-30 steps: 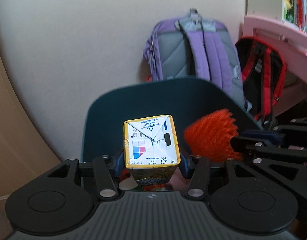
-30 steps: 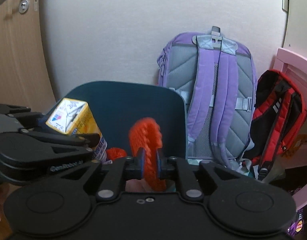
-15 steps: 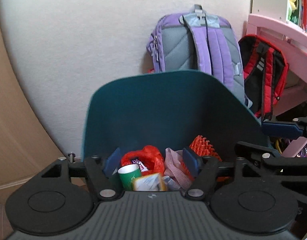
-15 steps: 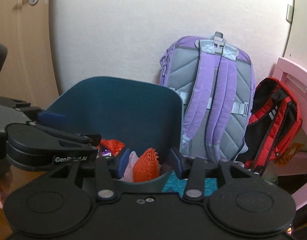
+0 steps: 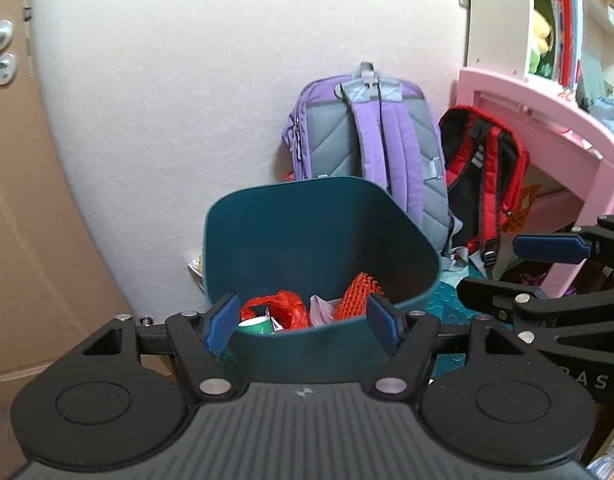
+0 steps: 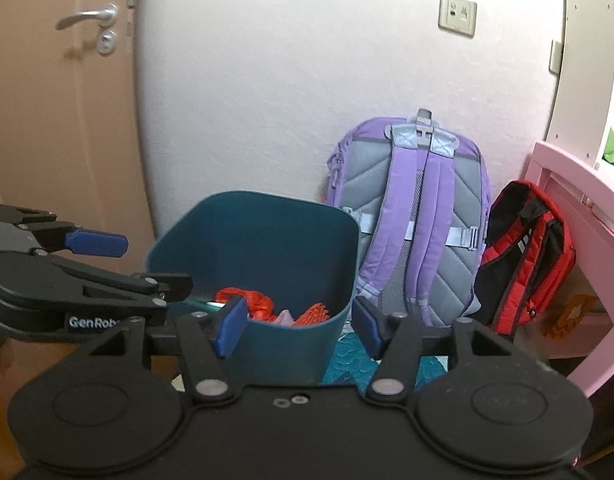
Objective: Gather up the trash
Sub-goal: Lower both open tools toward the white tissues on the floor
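Left wrist view: the left gripper (image 5: 303, 322) stands with its blue pads apart and nothing between them; a second ago it clamped a yellow drink carton, which is no longer in its grip, and the jaws have just been opening. Past the fingertips sits the teal bin (image 5: 307, 232), now seen from farther back, holding a red plastic bag (image 5: 285, 308), a green cup (image 5: 255, 326), pale crumpled paper (image 5: 321, 310) and the orange spiky piece (image 5: 359, 294) at its right. A purple backpack (image 5: 367, 132) leans on the far wall, a red backpack (image 5: 483, 176) beside it. Right wrist view: the right gripper (image 6: 297, 326) is likewise spread and empty, its jaws having just been opening; a second ago it pinched the orange spiky piece (image 6: 313, 314), which now lies inside the bin (image 6: 259, 240). The left gripper (image 6: 103, 256) shows at the left edge, near the bin's rim.
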Motion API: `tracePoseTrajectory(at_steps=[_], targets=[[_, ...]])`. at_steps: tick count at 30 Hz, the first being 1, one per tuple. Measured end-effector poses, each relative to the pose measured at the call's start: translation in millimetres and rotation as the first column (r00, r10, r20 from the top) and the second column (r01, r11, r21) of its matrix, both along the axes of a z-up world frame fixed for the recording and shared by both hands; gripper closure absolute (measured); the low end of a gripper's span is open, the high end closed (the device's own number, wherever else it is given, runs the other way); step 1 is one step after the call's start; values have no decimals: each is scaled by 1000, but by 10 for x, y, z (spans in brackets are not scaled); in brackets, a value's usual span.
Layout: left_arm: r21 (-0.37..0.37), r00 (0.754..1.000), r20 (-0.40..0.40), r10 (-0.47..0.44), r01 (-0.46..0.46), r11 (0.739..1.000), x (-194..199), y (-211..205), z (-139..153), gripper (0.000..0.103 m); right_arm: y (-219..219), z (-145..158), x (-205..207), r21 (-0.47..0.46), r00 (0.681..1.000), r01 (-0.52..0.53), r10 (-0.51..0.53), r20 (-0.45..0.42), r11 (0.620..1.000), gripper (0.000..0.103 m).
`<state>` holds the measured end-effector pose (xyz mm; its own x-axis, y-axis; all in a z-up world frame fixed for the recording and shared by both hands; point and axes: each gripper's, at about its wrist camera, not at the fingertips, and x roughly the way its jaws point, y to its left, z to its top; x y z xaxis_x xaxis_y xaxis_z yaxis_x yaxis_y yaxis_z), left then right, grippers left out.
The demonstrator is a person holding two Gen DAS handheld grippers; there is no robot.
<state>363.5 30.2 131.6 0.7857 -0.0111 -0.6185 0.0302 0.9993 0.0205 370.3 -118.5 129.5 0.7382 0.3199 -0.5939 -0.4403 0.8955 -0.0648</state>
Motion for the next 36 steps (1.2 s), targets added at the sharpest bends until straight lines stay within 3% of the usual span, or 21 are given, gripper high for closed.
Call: tracePoseTrajectory(at_steps=[9,16,21,24,29,36], targets=[[11,999,32,-6,6,1000,-722,45,170,34,-12,93,-576,9,998,-61,61,17,998,42],[2,1000,16,-20,19,1000,-1159,135,-16,34,49,-113,-935,20,995,-102,102,-14,995,40],[-12,1000,-15,-23,23,1000,-1380,223,-266,34,129,-355,-1138,26,990,-129,130,-47,991,39],[-15,999,-30,-19,19,1000,-1496,281,-461,33,185,-540,-1217,26,988,-135,137,-69,990,34],[4,997,-73,-12,12,1000,-1597,403,-883,24,330,-1015,-1318,-4,980,-168,167,-108,986,30],[-29,986,-165,-2,-3,1000,-1548,700,-1678,23,556,-1795,-1337,-25,958,-229,221,-184,973,9]])
